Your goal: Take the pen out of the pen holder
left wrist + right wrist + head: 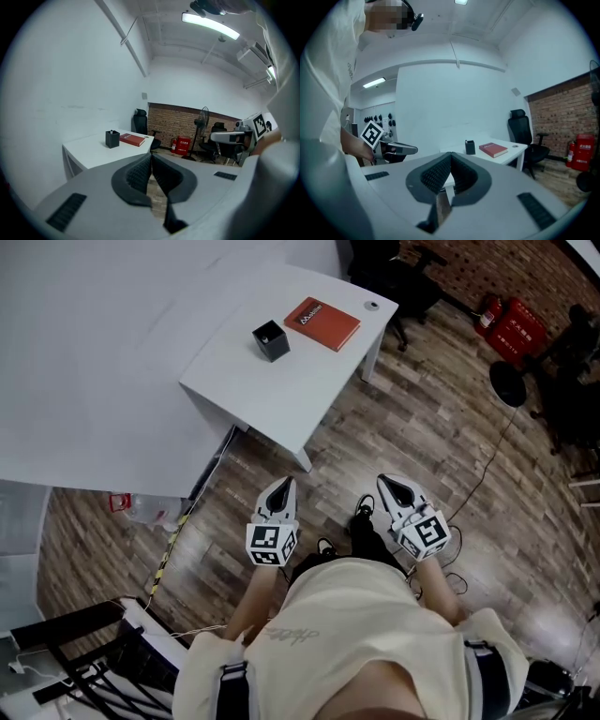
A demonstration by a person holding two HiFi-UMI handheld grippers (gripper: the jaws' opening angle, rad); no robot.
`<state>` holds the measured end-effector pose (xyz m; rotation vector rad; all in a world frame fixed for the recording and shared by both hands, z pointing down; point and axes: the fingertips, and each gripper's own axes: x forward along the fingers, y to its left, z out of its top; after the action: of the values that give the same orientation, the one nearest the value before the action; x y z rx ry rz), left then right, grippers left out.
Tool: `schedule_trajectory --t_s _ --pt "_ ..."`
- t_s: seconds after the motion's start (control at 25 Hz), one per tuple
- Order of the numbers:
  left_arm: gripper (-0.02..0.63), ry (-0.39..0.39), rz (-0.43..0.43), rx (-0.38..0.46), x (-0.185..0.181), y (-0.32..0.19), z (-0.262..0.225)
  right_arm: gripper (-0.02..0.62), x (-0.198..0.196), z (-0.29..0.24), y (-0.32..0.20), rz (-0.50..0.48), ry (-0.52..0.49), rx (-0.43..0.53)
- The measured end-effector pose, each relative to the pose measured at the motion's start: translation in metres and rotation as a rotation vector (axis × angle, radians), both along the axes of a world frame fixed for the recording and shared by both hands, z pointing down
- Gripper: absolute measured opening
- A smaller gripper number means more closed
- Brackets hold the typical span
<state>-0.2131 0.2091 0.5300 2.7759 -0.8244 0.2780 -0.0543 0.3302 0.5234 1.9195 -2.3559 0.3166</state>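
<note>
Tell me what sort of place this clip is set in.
Probably an office: a white desk with a black pen holder and red book, black office chairs, and red fire extinguishers by a brick wall.

White table [281, 381] stands against a plain white wall [70, 84]. Wood-plank floor [422, 446] all round the table's open sides. Past the table's far end: black office chair [139, 121], then a brick wall [187, 123] running low across the room. Red fire extinguishers [511, 324] sit on the floor by that brick, well apart from the table. Standing fan [203, 117] beyond them, further from the table. Long tube light [211, 26] lit on the white ceiling, above and past the table.
</note>
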Motion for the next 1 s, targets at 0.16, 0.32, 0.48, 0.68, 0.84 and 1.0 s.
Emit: schedule_trajectory --t_s 0.16,0.32,0.48,0.68,0.84,1.0 --pt "0.018 -0.024 -0.015 0.032 0.026 -0.026 -0.009 0.006 0.023 -0.020 -0.037 -0.043 0.015 0.069" --pt "0.018 0.009 -0.054 0.021 0.058 -0.046 -0.020 0.006 0.051 -0.025 -0.055 -0.094 0.020 0.082" --pt "0.018 0.039 -0.128 0.015 0.076 -0.062 -0.028 0.006 0.077 -0.022 -0.066 -0.141 0.018 0.079" --pt "0.018 0.012 -0.183 0.018 0.083 -0.070 -0.026 0.006 0.099 -0.015 -0.083 -0.186 0.015 0.067" --pt "0.018 -0.012 -0.197 -0.008 0.089 -0.067 -0.016 0.006 0.105 -0.007 -0.094 -0.218 -0.005 0.049" --pt "0.018 -0.046 -0.183 -0.044 0.094 -0.076 0.001 0.006 0.107 0.006 -0.109 -0.224 -0.032 0.023"
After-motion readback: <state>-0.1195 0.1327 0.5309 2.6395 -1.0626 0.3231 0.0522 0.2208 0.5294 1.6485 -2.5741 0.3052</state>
